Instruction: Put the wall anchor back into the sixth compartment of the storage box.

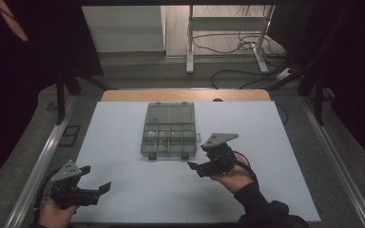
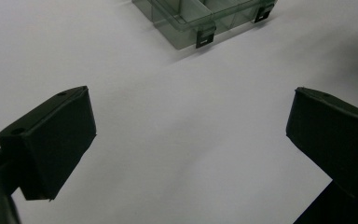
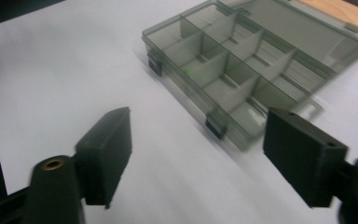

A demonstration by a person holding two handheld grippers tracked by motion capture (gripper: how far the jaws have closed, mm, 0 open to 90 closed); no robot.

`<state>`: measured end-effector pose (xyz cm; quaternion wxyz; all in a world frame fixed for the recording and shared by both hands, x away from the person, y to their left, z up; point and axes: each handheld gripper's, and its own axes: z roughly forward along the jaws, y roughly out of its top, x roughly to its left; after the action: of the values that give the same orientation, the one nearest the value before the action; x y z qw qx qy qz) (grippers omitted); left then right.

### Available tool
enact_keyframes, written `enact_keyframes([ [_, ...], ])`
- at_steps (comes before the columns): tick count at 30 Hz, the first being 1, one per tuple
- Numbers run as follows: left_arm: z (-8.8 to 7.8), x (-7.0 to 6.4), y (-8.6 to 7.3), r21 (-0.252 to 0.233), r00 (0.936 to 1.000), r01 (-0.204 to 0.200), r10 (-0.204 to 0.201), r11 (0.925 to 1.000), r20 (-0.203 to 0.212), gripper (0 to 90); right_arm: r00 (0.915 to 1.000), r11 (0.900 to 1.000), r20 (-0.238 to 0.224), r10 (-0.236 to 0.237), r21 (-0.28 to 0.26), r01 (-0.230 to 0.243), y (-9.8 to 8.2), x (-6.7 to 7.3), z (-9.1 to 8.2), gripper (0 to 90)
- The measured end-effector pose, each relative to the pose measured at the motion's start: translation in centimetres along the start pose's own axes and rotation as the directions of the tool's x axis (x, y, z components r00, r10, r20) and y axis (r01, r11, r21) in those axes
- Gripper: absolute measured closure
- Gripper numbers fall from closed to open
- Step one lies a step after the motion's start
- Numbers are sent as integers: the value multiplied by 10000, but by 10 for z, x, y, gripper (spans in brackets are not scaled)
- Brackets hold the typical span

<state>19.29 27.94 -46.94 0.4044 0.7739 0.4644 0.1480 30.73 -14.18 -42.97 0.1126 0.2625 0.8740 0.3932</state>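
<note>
We count one clear organizer box (image 1: pixel 169 131) on the table (image 1: pixel 123 190) — lid open, with two rows of four compartments, eight in all, and two dark latches (image 2: pixel 205 39) on its near edge. Two tongs — the left tongs (image 1: pixel 96 182) and the right tongs (image 1: pixel 203 156) — one per hand.
</note>
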Motion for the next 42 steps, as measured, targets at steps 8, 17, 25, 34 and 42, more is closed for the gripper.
enact_keyframes([
  [8,-1,0,0,-97,10000,-10,10,10000,52,15,9964,9999,843,109,28,-112,-23,-3,-27,101],
  [17,-2,-1,0,-197,10000,-65,65,9998,8,11,9878,9971,1362,754,-166,-738,-50,-11,-55,27],
  [25,-3,0,0,-262,10000,7,-7,9997,20,9,9782,9919,1644,1269,-250,-1245,-65,-16,-71,0],
  [34,-3,0,0,-294,10000,50,-49,9996,52,7,9632,9852,2084,1695,-98,-1712,-88,-21,-83,0],
  [42,-2,0,0,-265,10000,76,-75,9996,60,7,9473,9739,2266,2265,-399,-2234,-96,-26,-89,0],
])
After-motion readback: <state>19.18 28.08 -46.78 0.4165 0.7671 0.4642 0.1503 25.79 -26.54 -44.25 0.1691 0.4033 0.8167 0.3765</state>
